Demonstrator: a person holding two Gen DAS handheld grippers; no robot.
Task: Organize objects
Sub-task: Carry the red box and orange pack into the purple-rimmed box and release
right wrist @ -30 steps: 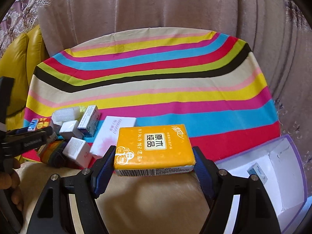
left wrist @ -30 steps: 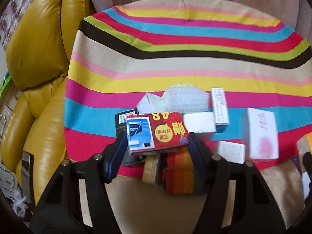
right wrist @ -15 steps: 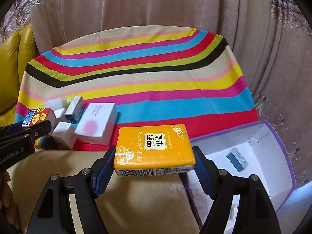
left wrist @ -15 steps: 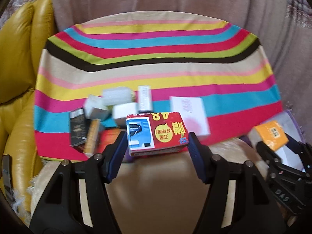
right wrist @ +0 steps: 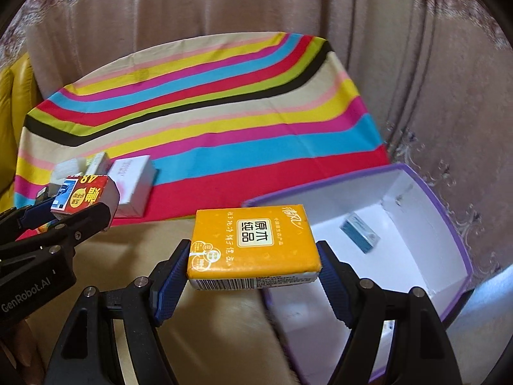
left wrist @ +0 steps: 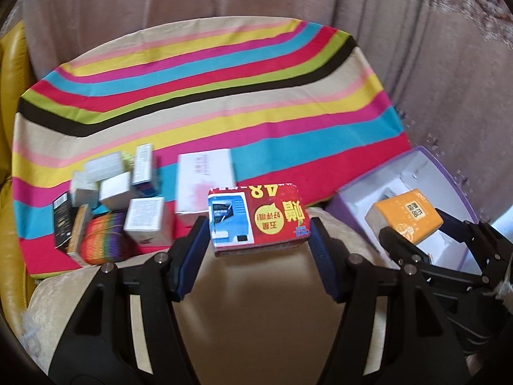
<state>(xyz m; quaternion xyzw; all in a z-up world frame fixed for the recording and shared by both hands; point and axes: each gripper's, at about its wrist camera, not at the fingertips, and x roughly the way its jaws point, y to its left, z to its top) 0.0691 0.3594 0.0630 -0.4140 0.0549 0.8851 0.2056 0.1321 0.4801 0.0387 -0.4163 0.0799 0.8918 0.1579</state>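
The left claw (left wrist: 258, 240) is clamped on a red and blue box (left wrist: 258, 219), its blue pads pressing the box's two short ends, and the box hangs clear above the beige cushion edge. The right claw (right wrist: 253, 268) grips an orange tissue pack (right wrist: 253, 245) the same way, pads tight on both ends.

A second ago the left wrist view looked almost straight at the heap of small cartons, with the yellow leather chair filling its nine o'clock side. Now that heap (left wrist: 118, 202) sits off at nine o'clock, the chair (left wrist: 8, 73) is only a sliver at the frame's edge, and the purple-rimmed white box (left wrist: 426, 173) has come into sight at three o'clock, with the right claw and its orange pack in front of it. The large white carton with the pink blotch (left wrist: 205, 176) lies just behind the red box, at about eleven o'clock from it.

From the right wrist view the change is similar: the purple-rimmed box, earlier only a corner at four o'clock, now spreads wide from three to five o'clock, and the small blue packet (right wrist: 360, 235) lying inside it is plain to see. The orange pack hangs at the box's near left rim. The left claw with its red box shows at nine o'clock, above the striped cloth (right wrist: 224, 122) on the worktop.
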